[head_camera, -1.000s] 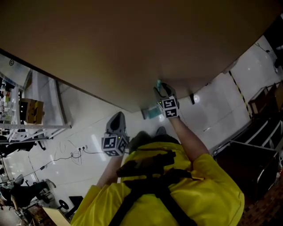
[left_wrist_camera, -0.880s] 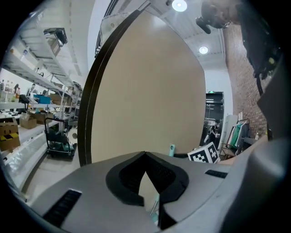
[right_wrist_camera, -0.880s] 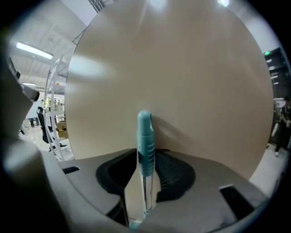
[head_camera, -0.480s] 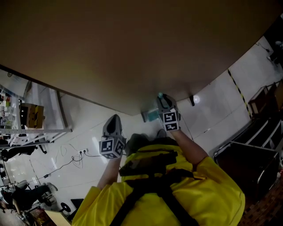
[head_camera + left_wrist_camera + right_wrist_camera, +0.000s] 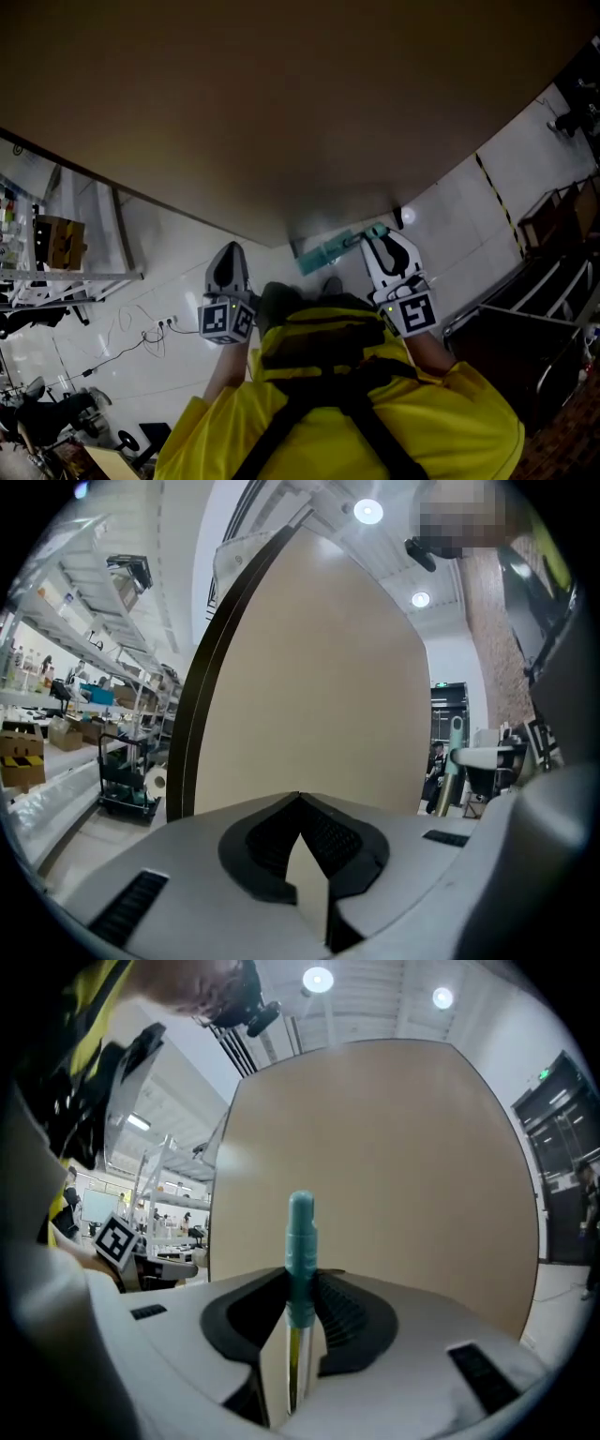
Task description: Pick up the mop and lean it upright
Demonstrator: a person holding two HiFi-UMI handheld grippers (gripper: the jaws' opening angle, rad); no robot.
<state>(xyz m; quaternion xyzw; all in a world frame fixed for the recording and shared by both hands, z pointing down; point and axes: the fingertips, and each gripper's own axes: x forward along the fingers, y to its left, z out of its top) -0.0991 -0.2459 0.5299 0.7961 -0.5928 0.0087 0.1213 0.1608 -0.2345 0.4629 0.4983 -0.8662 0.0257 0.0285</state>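
- A second ago the right claw [image 5: 386,246] stood spread up near the brown wall panel [image 5: 281,103]; it has since swung out to the person's right and nipped in on the mop handle [image 5: 349,242]
- From its own view the pads are pressed on either side of the teal grip [image 5: 300,1241], whose tip pokes up past them with the metal shaft running down between
- I'd say the pick-up is made and the leaning is what's left; I can't tell whether the handle touches the panel yet
- In the head view the handle runs slantwise from the claw towards the foot of the panel, just ahead of the person; the mop's head I can't make out
- The left claw [image 5: 231,255] has hardly shifted and hangs to the left, its tips pressed together on nothing, well apart from the mop
- Only container I can pick out is a cardboard box [image 5: 52,242] on the rack far left, too small and dim to see what's inside
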